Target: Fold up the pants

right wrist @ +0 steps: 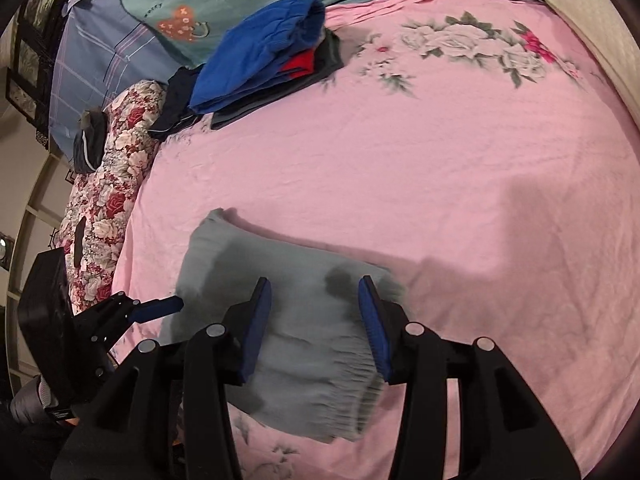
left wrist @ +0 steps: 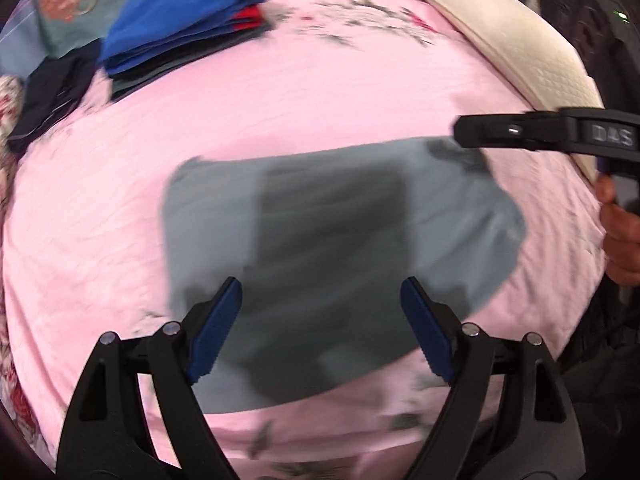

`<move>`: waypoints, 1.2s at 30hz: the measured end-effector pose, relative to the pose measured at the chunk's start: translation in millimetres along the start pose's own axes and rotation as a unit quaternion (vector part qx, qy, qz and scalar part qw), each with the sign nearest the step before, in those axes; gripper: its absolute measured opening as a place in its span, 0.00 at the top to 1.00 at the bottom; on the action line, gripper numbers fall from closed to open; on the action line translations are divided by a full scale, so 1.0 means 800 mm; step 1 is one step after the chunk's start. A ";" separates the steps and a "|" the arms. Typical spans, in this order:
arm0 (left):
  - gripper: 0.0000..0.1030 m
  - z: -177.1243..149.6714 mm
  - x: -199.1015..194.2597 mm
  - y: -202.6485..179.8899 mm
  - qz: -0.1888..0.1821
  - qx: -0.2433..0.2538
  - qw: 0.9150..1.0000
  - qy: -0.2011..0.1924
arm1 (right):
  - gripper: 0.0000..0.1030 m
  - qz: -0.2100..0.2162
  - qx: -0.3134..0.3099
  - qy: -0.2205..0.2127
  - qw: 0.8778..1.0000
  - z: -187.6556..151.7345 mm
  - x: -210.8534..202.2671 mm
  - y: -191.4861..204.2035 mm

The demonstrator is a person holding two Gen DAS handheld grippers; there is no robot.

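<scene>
The grey pants (left wrist: 340,240) lie folded into a compact rectangle on the pink floral bedsheet (left wrist: 280,120). My left gripper (left wrist: 320,286) hovers over their near edge, open wide, with nothing between its blue pads. In the right wrist view the pants (right wrist: 304,340) show a gathered waistband at the lower right. My right gripper (right wrist: 314,282) hangs above them with its pads apart and not pressing the cloth. Each gripper shows in the other's view: the right gripper (left wrist: 464,132) at the pants' far right corner, held by a hand (left wrist: 624,232), and the left gripper (right wrist: 176,304) at the pants' left edge.
A stack of folded clothes with a blue garment (right wrist: 260,56) on top sits at the bed's far left, beside a dark garment (right wrist: 180,96). A floral quilt roll (right wrist: 108,200) lines the left edge. A cream pillow (left wrist: 520,48) lies at the far right, teal bedding (right wrist: 200,0) behind.
</scene>
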State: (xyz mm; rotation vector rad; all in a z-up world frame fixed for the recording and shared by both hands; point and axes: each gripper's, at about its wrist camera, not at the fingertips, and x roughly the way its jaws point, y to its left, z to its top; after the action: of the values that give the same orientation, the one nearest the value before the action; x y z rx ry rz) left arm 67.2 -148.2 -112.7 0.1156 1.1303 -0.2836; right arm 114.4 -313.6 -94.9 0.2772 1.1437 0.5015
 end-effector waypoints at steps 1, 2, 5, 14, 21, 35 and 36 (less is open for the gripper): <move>0.19 -0.002 -0.001 0.008 0.003 -0.007 1.000 0.000 | 0.56 0.003 -0.009 0.000 1.000 0.001 0.001 0.009; 0.19 -0.004 0.002 0.017 0.006 -0.014 1.000 0.002 | 0.56 0.008 -0.025 -0.001 1.000 0.002 0.005 0.023; 0.19 -0.021 0.017 0.045 0.019 -0.035 0.999 0.019 | 0.56 0.014 -0.049 0.012 0.999 -0.003 0.022 0.044; 0.15 -0.051 -0.022 0.085 -0.016 -0.053 0.998 -0.010 | 0.53 0.000 -0.069 0.039 0.997 -0.055 0.014 0.045; 0.13 -0.015 -0.013 0.149 -0.018 -0.136 0.990 -0.010 | 0.48 -0.042 0.050 -0.019 0.998 -0.037 -0.030 -0.048; 0.13 0.021 -0.006 0.030 -0.121 -0.060 0.991 0.007 | 0.48 0.071 0.022 0.047 0.996 -0.011 0.033 -0.087; 0.13 0.025 0.000 0.004 -0.131 -0.035 0.991 0.009 | 0.48 0.083 0.018 0.050 0.995 -0.012 0.034 -0.088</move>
State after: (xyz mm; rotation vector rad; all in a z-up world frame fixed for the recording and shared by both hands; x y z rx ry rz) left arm 85.1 -150.1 -104.4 -0.0942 1.1732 -0.4768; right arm 131.2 -360.3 -152.5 0.3837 1.2332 0.6469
